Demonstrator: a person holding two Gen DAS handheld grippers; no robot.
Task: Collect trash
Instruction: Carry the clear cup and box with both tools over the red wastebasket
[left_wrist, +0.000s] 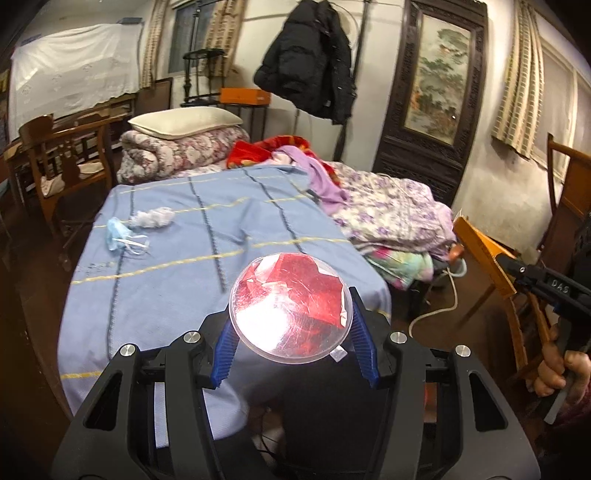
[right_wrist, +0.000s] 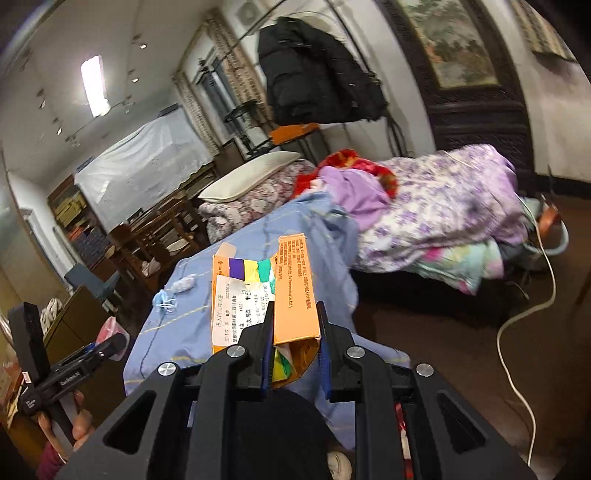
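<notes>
A clear plastic lid (left_wrist: 290, 305) with red wrapper behind it sits clamped between the half-open left tool (left_wrist: 291, 332). The right tool (right_wrist: 295, 350), nearly closed, pinches an orange medicine box (right_wrist: 266, 291). Both are carried clear of the bed (left_wrist: 184, 236), apparently for binning; a blue face mask (left_wrist: 120, 234) and crumpled tissue (left_wrist: 153, 217) remain near its left edge.

Both wrist views look down along their fingers, sharing the bed (left_wrist: 192, 229).

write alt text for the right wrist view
The right gripper clamps a flattened orange box above a blue bedsheet. A face mask and a tissue wad lie on the sheet.
</notes>
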